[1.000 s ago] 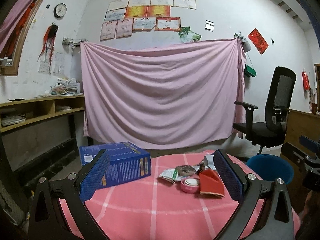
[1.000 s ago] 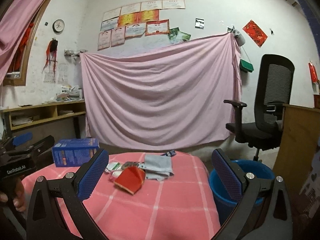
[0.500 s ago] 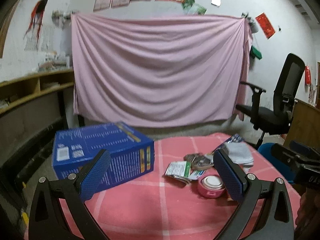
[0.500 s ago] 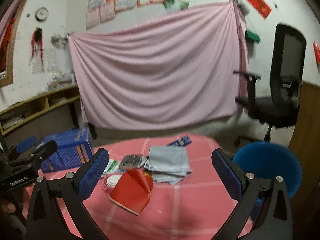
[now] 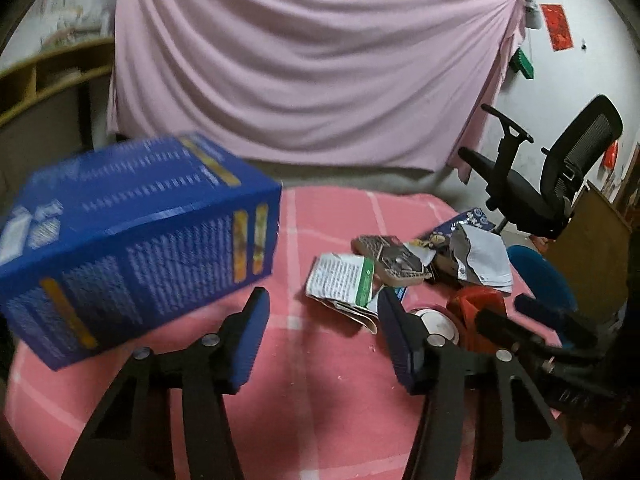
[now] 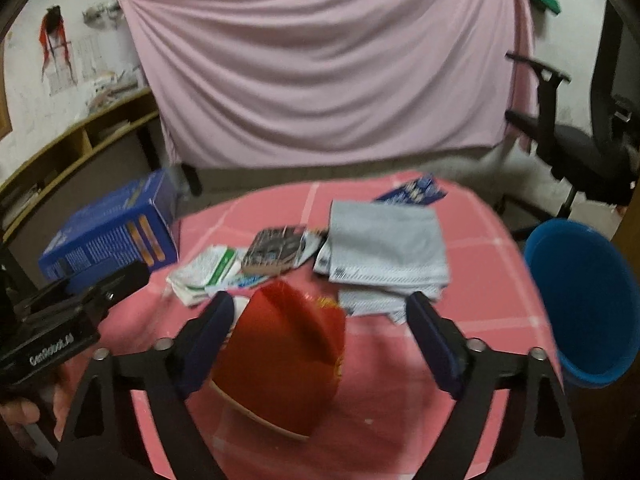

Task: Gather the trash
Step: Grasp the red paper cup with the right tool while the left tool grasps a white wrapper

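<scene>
Trash lies in a heap on the pink checked tablecloth [image 5: 320,420]: a green-and-white packet [image 5: 344,280], a brown packet [image 5: 392,260], a torn silver bag [image 5: 480,256], a tape roll [image 5: 438,326] and a red folded paper [image 6: 288,360]. My left gripper [image 5: 322,336] hovers over bare cloth just left of the heap, its jaws closing with nothing between them. My right gripper [image 6: 322,340] straddles the red paper, its jaws closing. The left pad is near the paper's edge and the right pad stands apart from it. A blue bin [image 6: 584,300] stands beside the table on the right.
A large blue box [image 5: 132,252] lies on the table's left side, close to my left gripper. A grey folded bag [image 6: 384,248] and a dark blue wrapper [image 6: 412,192] lie behind the red paper. A black office chair [image 5: 560,184] stands at the right. A pink sheet [image 5: 300,72] hangs on the wall.
Both grippers have come forward and down toward the table and tilted downward. Both pairs of jaws have narrowed. The red paper now sits between the right gripper's fingers.
</scene>
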The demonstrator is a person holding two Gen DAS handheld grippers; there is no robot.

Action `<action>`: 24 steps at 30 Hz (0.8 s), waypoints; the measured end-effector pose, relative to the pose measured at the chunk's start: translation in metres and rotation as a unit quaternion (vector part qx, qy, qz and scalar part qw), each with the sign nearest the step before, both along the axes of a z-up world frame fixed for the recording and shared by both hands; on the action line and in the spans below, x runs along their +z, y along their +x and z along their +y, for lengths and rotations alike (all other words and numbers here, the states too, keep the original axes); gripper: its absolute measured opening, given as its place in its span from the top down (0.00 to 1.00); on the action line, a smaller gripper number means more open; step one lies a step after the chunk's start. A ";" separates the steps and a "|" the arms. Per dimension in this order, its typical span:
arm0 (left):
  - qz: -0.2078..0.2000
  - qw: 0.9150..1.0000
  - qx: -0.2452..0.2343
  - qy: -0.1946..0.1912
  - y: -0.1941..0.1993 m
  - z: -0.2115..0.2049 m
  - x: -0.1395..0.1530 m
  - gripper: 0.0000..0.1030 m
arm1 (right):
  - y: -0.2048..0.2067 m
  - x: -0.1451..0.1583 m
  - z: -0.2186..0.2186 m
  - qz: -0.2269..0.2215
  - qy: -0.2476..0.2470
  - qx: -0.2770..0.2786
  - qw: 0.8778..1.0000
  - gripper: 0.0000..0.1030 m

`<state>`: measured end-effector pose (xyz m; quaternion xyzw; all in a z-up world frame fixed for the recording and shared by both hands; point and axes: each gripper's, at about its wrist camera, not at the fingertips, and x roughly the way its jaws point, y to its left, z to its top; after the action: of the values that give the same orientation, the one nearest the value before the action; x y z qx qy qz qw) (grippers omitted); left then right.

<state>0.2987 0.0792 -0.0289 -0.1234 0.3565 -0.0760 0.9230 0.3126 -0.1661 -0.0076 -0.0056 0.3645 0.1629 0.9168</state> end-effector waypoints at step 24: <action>0.054 0.991 0.008 -0.124 0.001 0.054 0.008 0.97 | 0.000 -0.011 -0.019 0.066 0.081 0.029 0.994 0.53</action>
<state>0.2999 0.1329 -0.0205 -0.2435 0.3926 -0.1058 0.8806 0.3128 -0.1849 -0.0185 0.0690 0.4099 0.2188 0.8828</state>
